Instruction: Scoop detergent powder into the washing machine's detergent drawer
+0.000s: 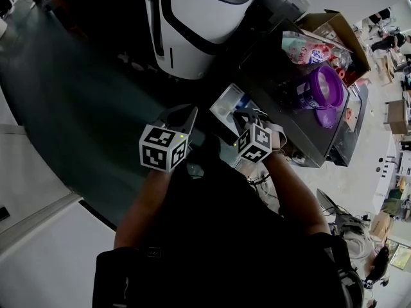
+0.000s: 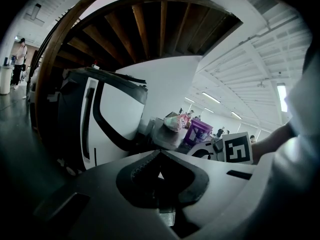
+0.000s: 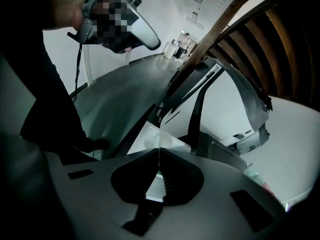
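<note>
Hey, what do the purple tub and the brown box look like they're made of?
The purple tub is probably plastic: it is glossy and slightly translucent, with bright highlights on the rim. The box looks like cardboard: it is matte brown with open flaps.

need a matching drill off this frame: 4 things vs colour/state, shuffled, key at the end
Things
1. tub
2. cardboard box
3. left gripper
4. bag

Colour or state
a. brown
b. jaws together, nothing held
c. purple
d. pink and green

Pairs: 1-c, 2-a, 3-b, 4-d
</note>
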The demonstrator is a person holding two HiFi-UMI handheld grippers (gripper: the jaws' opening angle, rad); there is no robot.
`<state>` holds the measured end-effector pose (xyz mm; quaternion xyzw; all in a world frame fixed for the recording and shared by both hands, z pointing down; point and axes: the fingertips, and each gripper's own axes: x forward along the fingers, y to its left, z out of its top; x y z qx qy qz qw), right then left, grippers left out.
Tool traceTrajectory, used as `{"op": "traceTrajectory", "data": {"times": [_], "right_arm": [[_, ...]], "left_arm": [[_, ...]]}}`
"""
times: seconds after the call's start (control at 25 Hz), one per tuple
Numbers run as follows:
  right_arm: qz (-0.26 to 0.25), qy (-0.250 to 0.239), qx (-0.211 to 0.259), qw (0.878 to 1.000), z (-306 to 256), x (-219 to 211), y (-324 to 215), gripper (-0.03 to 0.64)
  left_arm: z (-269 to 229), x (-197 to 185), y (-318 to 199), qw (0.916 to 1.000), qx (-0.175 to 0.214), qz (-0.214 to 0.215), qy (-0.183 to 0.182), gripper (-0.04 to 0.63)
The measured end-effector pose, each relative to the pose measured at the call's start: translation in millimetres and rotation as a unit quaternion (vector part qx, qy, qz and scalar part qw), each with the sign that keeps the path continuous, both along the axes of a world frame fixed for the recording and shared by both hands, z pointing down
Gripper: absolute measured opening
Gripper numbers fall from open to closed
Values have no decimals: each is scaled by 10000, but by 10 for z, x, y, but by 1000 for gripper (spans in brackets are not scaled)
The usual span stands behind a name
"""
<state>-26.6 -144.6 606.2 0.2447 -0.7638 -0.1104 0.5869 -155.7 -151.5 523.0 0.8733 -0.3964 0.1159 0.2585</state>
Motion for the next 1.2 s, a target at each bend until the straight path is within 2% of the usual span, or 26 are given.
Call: {"op": "traceTrajectory", "data": {"times": [0.4,0.68,1.2], "right_arm": [[-26,72,214,9997,-22,-12,69,18],[-3,-43,698,9976,-185,-85,39,18],[224,-195,335,9990,-44,-82,93,18]], "left_arm": [[-110,-101,92,9999,132,-58,22,8],[-176,-181,172,9997,217,-80,5,8],[-218,-212,199,9997,262,-5,-33,8]]}}
